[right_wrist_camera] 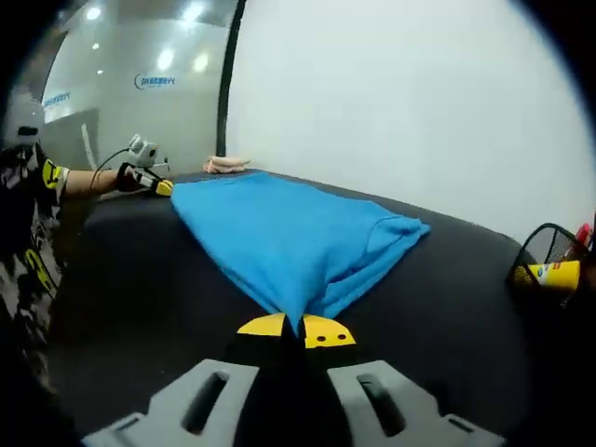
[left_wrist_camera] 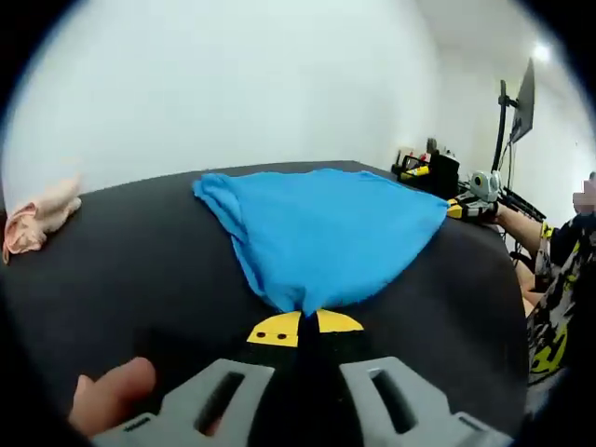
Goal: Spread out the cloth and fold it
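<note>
From my seat, the black table (left_wrist_camera: 140, 270) lies open on both sides of the blue cloth (left_wrist_camera: 321, 233), which covers its middle. A pink cloth (left_wrist_camera: 37, 219) sits well apart at the far edge. In the right gripper view a wire basket (right_wrist_camera: 549, 265) stands near one table end; it holds something yellow, I think. Beyond the opposite end, clutter (left_wrist_camera: 428, 172) crowds the wall.
</note>
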Action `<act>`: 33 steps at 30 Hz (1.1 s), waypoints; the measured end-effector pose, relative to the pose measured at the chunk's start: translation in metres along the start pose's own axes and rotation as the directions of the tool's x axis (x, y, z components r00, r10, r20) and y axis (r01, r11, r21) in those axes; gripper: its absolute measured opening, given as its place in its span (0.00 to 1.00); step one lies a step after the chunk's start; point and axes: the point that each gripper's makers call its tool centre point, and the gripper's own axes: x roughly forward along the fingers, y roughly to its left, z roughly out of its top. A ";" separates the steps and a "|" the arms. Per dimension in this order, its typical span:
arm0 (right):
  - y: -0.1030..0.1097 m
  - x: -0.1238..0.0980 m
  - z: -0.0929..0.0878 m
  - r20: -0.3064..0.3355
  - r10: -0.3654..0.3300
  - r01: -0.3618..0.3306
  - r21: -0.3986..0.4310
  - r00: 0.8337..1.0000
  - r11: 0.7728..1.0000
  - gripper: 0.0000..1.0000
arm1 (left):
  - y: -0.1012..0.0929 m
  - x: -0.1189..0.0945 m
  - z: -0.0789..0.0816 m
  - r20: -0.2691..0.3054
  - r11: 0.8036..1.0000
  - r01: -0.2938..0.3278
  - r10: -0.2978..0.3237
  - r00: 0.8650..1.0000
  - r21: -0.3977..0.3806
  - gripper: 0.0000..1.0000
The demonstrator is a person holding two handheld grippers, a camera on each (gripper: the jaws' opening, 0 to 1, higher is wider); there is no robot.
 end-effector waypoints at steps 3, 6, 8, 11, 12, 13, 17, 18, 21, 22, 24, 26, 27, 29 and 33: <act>0.001 -0.017 0.020 0.078 0.007 -0.009 0.017 0.997 1.000 0.02 | -0.014 -0.023 0.017 0.066 0.993 0.064 -0.058 0.996 -0.098 0.00; 0.006 -0.027 0.026 0.095 0.029 -0.030 0.015 0.995 0.999 0.02 | -0.018 -0.035 0.027 0.096 0.990 0.085 -0.074 0.993 -0.110 0.00; 0.008 -0.030 0.025 0.086 0.026 -0.027 0.009 0.996 1.000 0.02 | -0.028 -0.038 0.029 0.067 0.995 0.080 -0.076 0.995 -0.058 0.00; 0.024 -0.045 0.022 0.073 0.049 -0.049 -0.012 0.996 0.999 0.02 | -0.053 -0.063 0.042 0.100 0.988 0.125 -0.115 0.988 -0.092 0.00; 0.028 -0.050 0.021 0.065 0.050 -0.049 -0.022 0.997 0.999 0.02 | -0.056 -0.070 0.038 0.076 0.991 0.117 -0.112 0.991 -0.068 0.00; 0.037 -0.062 0.019 0.060 0.057 -0.055 -0.023 0.997 0.998 0.02 | -0.067 -0.083 0.031 0.065 0.994 0.111 -0.110 0.992 -0.012 0.00; 0.076 -0.092 0.012 0.087 0.088 -0.084 -0.053 0.992 0.995 0.02 | -0.087 -0.106 0.002 0.038 0.995 0.101 -0.102 0.994 0.024 0.00; 0.080 -0.094 0.010 0.084 0.091 -0.086 -0.062 0.992 0.994 0.02 | -0.090 -0.109 -0.010 0.032 0.995 0.096 -0.097 0.995 0.033 0.00; 0.100 -0.101 -0.018 0.027 0.114 -0.111 -0.098 0.993 0.989 0.02 | -0.091 -0.109 -0.037 0.026 0.995 0.102 -0.101 0.995 -0.017 0.00; 0.100 -0.102 -0.022 0.026 0.112 -0.109 -0.093 0.993 0.990 0.02 | -0.091 -0.107 -0.048 0.022 0.992 0.103 -0.102 0.995 -0.079 0.00; 0.102 -0.104 -0.030 0.033 0.105 -0.102 -0.076 0.994 0.992 0.02 | -0.096 -0.104 -0.058 0.054 0.988 0.127 -0.123 0.991 -0.086 0.00; 0.103 -0.107 -0.035 0.040 0.106 -0.102 -0.079 0.994 0.992 0.02 | -0.108 -0.105 -0.065 0.046 0.975 0.163 -0.158 0.986 -0.153 0.00; 0.100 -0.113 -0.037 0.035 0.100 -0.096 -0.092 0.994 0.991 0.02 | -0.119 -0.109 -0.065 0.067 0.962 0.213 -0.204 0.977 -0.174 0.00; 0.091 -0.122 -0.031 0.080 0.096 -0.092 -0.053 0.992 0.994 0.02 | -0.121 -0.111 -0.068 0.059 0.969 0.195 -0.188 0.980 -0.152 0.00; 0.090 -0.131 -0.021 0.103 0.097 -0.090 -0.073 0.990 0.993 0.02 | -0.132 -0.116 -0.073 0.059 0.971 0.198 -0.192 0.980 -0.136 0.00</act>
